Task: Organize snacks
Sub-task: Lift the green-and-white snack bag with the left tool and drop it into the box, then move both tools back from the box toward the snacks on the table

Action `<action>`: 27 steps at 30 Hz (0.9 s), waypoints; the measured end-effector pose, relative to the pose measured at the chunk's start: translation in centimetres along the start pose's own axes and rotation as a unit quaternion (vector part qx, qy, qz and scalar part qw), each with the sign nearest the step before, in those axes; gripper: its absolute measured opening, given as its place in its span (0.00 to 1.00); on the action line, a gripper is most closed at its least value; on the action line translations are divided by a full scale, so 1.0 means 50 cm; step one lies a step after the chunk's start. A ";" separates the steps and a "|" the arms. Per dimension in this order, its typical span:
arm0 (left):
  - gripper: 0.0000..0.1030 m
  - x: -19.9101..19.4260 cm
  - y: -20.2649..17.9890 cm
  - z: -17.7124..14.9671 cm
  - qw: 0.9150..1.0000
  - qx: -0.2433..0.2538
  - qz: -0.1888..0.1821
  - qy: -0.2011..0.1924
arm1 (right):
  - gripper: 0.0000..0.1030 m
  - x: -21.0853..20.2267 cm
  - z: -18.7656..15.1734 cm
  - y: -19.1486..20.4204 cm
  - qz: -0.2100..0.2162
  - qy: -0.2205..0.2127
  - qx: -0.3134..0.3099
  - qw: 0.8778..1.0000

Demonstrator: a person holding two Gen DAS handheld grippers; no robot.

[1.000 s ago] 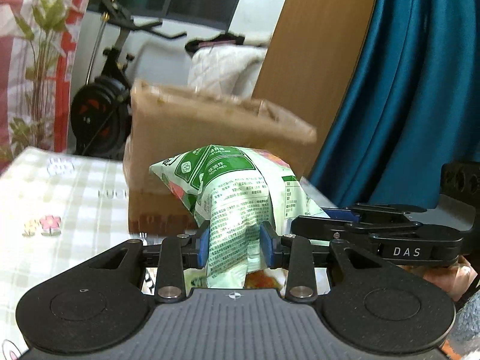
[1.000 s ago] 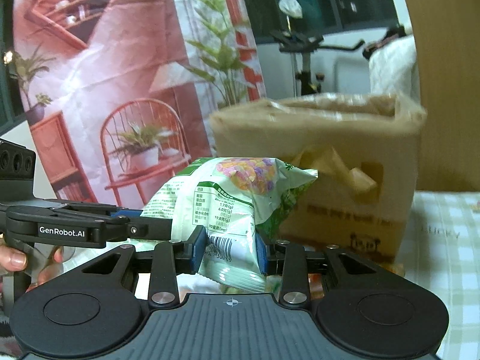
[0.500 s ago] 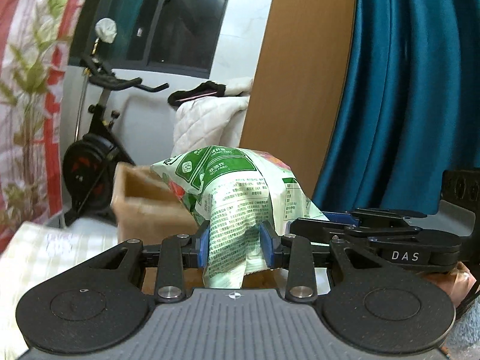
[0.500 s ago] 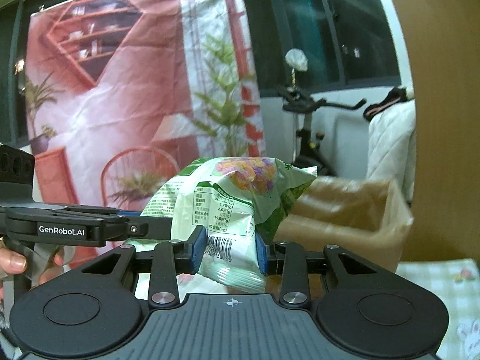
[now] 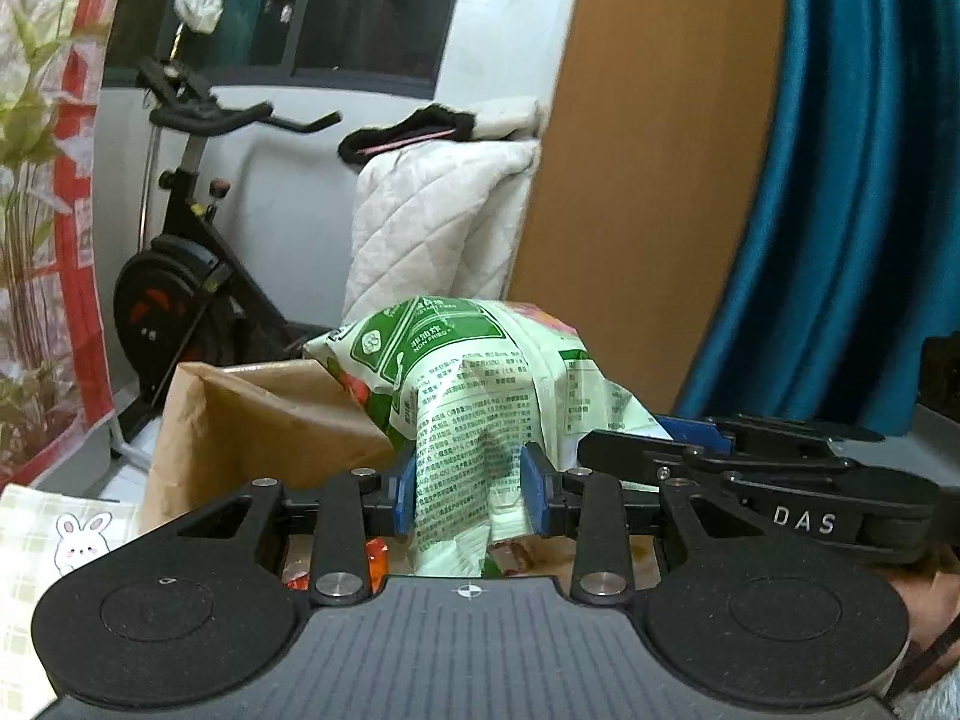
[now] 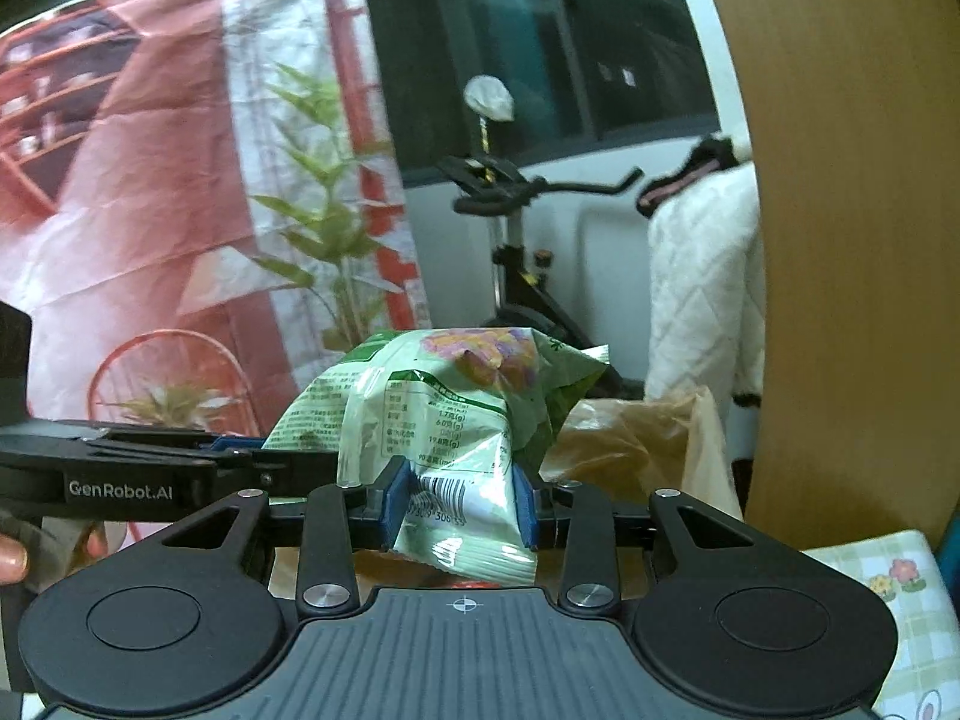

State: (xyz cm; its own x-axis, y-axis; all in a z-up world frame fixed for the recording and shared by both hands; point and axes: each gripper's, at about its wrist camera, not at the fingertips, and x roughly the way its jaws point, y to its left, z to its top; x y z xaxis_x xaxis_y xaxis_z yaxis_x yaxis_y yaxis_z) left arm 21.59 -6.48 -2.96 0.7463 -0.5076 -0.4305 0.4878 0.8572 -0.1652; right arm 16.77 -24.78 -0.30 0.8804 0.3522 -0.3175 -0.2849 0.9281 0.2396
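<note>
Behind everything stands a black exercise bike (image 5: 180, 276) against a white wall, with a white quilted cover (image 5: 432, 222) draped beside a wooden panel (image 5: 648, 150) and a teal curtain (image 5: 852, 180) further right. Seen from the right wrist, a printed red-and-white wall hanging (image 6: 150, 192) with green plants fills the left side. A checked cloth with a rabbit print (image 5: 54, 534) covers the bench at the lower corners of both views.

Both tools grip one green snack bag (image 5: 474, 396), held up in the air just above an open brown cardboard box (image 5: 258, 420). The left hand-held gripper (image 5: 473, 489) has its blue pads pinched tight on a crumpled fold of the bag's printed back. The right hand-held gripper (image 6: 461, 501) is clamped on the bag's other end, near the barcode, with the plastic bunched between its pads. Orange and red wrappers (image 5: 375, 558) show below the bag, inside the box. Fingers of a person's hand (image 6: 12, 558) show at the left edge of the right wrist view.
</note>
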 end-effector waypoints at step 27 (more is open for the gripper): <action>0.73 -0.239 -0.014 -0.070 0.995 0.009 0.091 -0.037 | 0.75 -0.136 -0.114 0.047 -0.028 -0.002 -0.008 1.000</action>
State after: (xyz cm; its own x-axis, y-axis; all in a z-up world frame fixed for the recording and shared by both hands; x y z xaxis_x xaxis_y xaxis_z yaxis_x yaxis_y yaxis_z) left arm 10.75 -0.69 -0.79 0.8546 -0.3490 -0.3846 0.3484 0.9344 -0.0738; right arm 7.96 -24.33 -2.80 0.8969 0.2986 -0.3261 -0.2407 0.9484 0.2065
